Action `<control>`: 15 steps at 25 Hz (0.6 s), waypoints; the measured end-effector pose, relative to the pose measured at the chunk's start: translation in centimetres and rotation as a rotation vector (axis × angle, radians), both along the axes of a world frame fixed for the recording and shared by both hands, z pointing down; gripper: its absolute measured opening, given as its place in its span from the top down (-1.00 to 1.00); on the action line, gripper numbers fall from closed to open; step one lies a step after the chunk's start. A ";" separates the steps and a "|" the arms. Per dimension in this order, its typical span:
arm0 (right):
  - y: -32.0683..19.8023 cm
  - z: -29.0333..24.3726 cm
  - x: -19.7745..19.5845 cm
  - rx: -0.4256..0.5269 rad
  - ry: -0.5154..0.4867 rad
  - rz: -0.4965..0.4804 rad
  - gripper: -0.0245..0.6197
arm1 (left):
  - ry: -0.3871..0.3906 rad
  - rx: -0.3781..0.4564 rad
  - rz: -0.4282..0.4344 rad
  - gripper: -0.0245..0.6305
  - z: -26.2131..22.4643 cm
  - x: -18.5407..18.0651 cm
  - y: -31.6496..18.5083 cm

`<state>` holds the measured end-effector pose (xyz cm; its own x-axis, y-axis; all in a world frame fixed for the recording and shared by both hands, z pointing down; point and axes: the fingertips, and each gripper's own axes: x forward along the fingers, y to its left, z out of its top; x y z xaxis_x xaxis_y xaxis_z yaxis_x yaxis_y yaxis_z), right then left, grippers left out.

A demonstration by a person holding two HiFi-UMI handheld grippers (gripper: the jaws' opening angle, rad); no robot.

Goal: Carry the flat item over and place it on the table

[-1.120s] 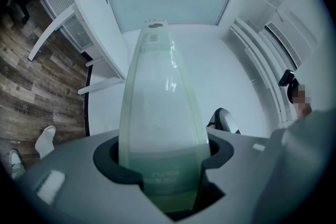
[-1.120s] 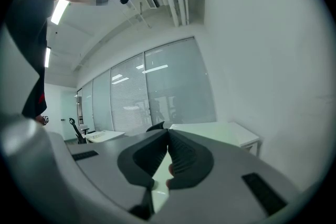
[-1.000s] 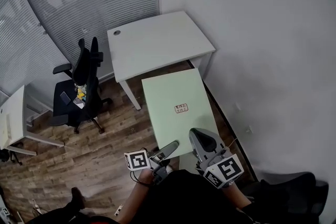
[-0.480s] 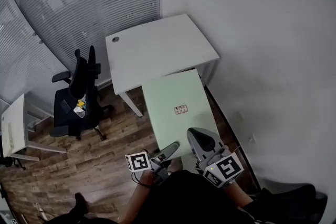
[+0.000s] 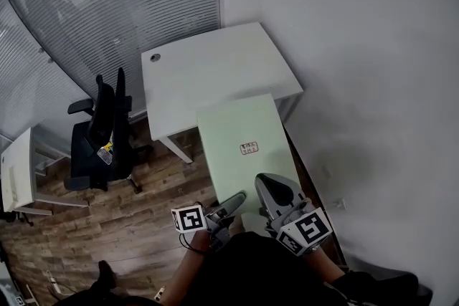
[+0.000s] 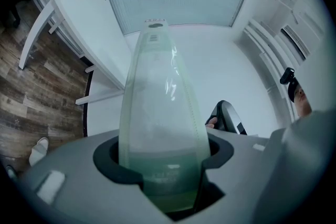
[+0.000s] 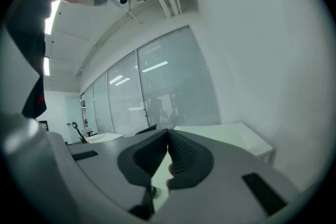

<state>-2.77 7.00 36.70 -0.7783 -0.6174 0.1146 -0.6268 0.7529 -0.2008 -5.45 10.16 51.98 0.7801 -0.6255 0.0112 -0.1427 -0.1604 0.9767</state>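
The left gripper (image 5: 232, 205) and right gripper (image 5: 275, 190) are gripping with closed fingers the near edge of the green board (image 5: 239, 134), which is hanging level at 6 o'clock of the white bench (image 5: 208, 72). Both should be advancing evenly, holding it flat.

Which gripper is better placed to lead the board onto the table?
Left, marginally. Left gripper and right gripper both clamp the green board at its near end, but the white table lies ahead-left, on the left's side.

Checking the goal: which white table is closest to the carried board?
The large table straight ahead, just beyond the board; the small table stands far left, past the chair.
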 end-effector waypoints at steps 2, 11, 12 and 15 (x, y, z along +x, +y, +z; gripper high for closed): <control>-1.4 -0.2 0.3 -0.001 -0.002 -0.013 0.92 | 0.001 -0.017 -0.014 0.06 -0.2 0.3 -1.3; -7.6 -1.1 2.8 0.011 -0.016 -0.055 0.92 | -0.001 -0.037 -0.064 0.06 -0.9 2.7 -7.2; -8.1 -1.2 3.2 0.010 -0.015 -0.057 0.92 | -0.004 -0.033 -0.067 0.06 -1.1 3.1 -7.8; -9.9 -1.2 4.1 0.016 -0.019 -0.066 0.92 | -0.001 -0.024 -0.081 0.06 -1.2 4.1 -9.6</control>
<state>1.36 -2.91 35.50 -0.8193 -0.5664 0.0895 -0.5719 0.7956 -0.2000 -1.33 0.55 50.73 0.7272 -0.6859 0.0281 -0.1552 -0.1245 0.9800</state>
